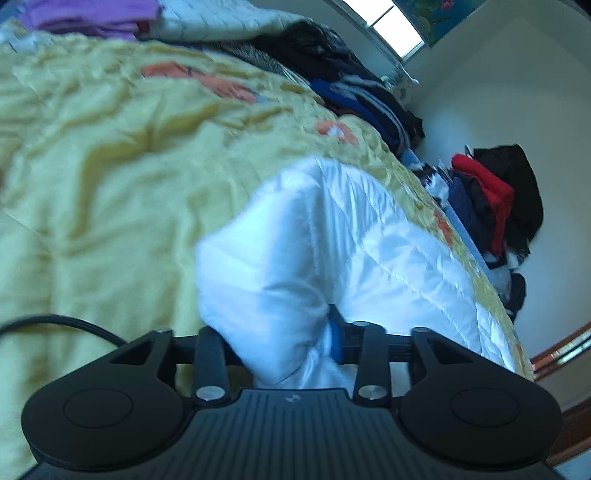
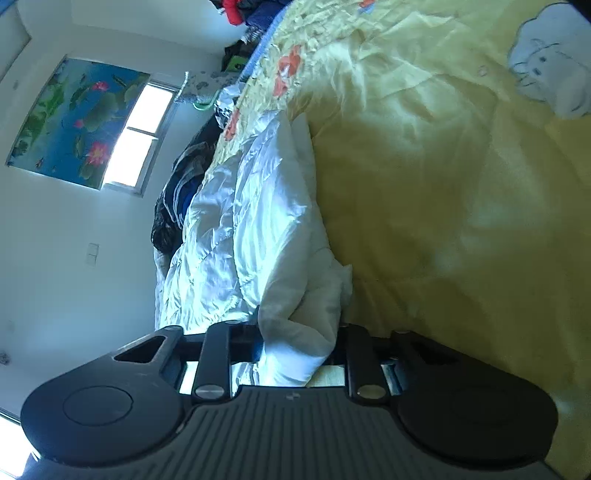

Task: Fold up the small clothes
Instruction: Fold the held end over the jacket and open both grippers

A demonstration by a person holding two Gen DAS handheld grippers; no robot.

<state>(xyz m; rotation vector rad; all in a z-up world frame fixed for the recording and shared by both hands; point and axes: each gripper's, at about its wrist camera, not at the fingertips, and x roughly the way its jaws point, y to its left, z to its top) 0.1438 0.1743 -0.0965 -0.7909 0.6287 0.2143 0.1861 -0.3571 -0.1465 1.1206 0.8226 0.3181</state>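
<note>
Nearest, the left gripper (image 1: 280, 343) and right gripper (image 2: 299, 343) each stand partly open with bunched ends of the white quilted garment (image 1: 332, 240) between their jaws. It lies unfolded on the yellow bedspread (image 1: 110, 166); beyond it, clothes pile (image 1: 369, 99) awaits.

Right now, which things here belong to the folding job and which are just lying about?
Job:
- white quilted garment
- left tongs
- right tongs

Lying about:
- yellow bedspread
- dark clothes pile
- red garment
- purple clothes
</note>
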